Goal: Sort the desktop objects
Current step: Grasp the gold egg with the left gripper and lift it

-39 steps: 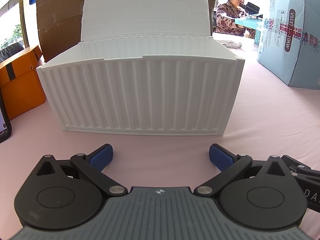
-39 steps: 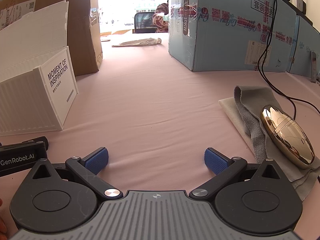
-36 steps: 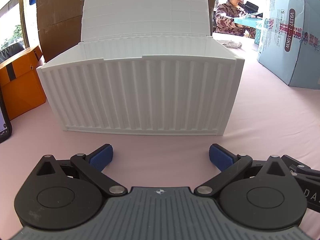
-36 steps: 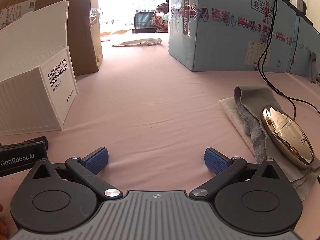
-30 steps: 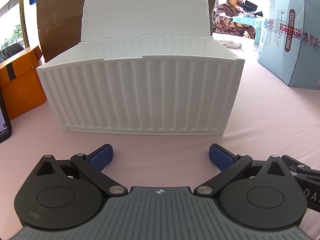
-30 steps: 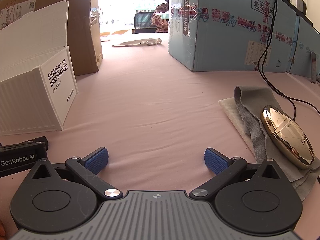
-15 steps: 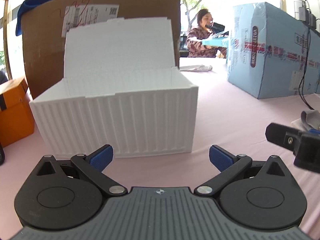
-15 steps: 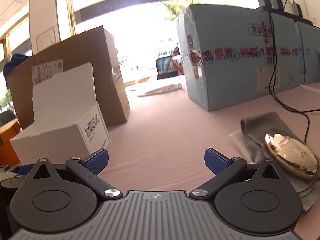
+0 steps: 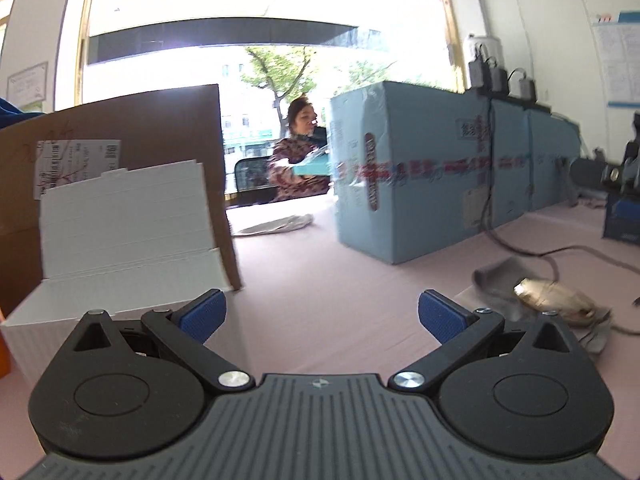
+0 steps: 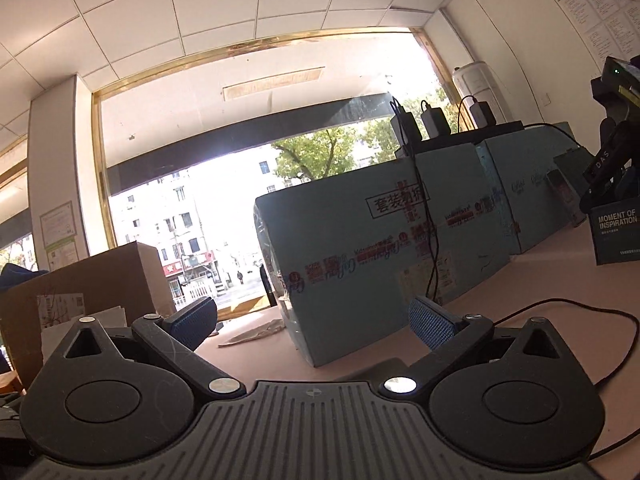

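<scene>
We've got both hand-held grippers up off the table [image 9: 360,280] right now, neither one carrying anything. The left hand-held gripper [image 9: 322,316] has its blue pads spread wide with nothing but pink table showing in the gap. Same deal with the right hand-held gripper [image 10: 312,322]: jaws released wide, and it's tilted up enough that we mostly see ceiling tiles and the big window [image 10: 240,208].

From the left wrist view, the white ribbed storage box [image 9: 120,280] sits at the left with its lid standing open, backed up against a brown cardboard box [image 9: 120,120]. Over on the right, the shiny gold oval case [image 9: 554,296] is lying on a grey cloth [image 9: 500,276], well apart from the white box and a bit blurry. A black cable [image 9: 560,254] runs along the table just behind it. The big light-blue carton [image 9: 420,184] stands further back, with chargers plugged in on top.

In the right wrist view we see that same blue carton straight ahead, a cable [image 10: 580,320] looping across the table, and a dark box [image 10: 618,236] printed "MOMENT OF INSPIRATION" at the far right edge. A person [image 9: 296,160] is sitting in the background by the window.
</scene>
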`<state>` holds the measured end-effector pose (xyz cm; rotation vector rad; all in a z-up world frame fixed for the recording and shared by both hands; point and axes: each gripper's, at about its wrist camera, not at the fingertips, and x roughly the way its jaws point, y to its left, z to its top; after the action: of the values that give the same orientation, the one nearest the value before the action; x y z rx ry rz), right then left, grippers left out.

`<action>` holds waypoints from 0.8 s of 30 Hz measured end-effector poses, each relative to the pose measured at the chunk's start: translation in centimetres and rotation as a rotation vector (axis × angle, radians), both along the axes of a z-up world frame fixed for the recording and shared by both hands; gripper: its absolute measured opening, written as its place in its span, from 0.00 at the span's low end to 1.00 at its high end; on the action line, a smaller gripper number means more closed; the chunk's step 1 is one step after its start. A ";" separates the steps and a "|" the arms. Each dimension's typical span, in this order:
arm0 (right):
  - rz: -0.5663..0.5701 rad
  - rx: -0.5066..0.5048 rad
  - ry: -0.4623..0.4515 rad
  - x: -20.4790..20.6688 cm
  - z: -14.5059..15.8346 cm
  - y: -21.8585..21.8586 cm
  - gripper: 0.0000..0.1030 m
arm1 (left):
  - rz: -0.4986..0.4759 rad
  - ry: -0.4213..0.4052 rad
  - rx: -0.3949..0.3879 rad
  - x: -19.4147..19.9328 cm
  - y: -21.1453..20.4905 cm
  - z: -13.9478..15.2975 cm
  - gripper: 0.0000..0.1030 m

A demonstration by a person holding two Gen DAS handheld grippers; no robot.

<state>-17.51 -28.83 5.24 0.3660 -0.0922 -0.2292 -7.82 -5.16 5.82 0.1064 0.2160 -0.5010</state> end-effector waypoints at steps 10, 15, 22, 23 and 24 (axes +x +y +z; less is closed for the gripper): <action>0.098 0.220 -0.027 -3.9 -3.2 -8.6 1.00 | -0.281 0.223 -0.089 1.8 -10.4 2.0 1.00; 0.222 0.281 -0.048 -4.1 -4.8 -9.9 0.99 | -0.381 0.531 -0.242 5.4 -14.0 -0.2 1.00; 0.368 0.300 0.049 -2.2 -5.0 -9.4 0.82 | -0.462 0.629 -0.291 7.2 -16.7 -1.0 0.96; 0.384 0.299 0.074 -1.7 -5.0 -9.2 0.81 | -0.469 0.629 -0.279 7.2 -17.0 -1.1 0.96; 0.390 0.300 0.099 -1.3 -5.0 -9.2 0.76 | -0.477 0.630 -0.268 7.2 -17.3 -1.1 0.96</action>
<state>-18.76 -38.00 0.20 0.6602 0.1128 0.1276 -0.63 -22.48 4.75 -0.2753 0.7456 -1.0280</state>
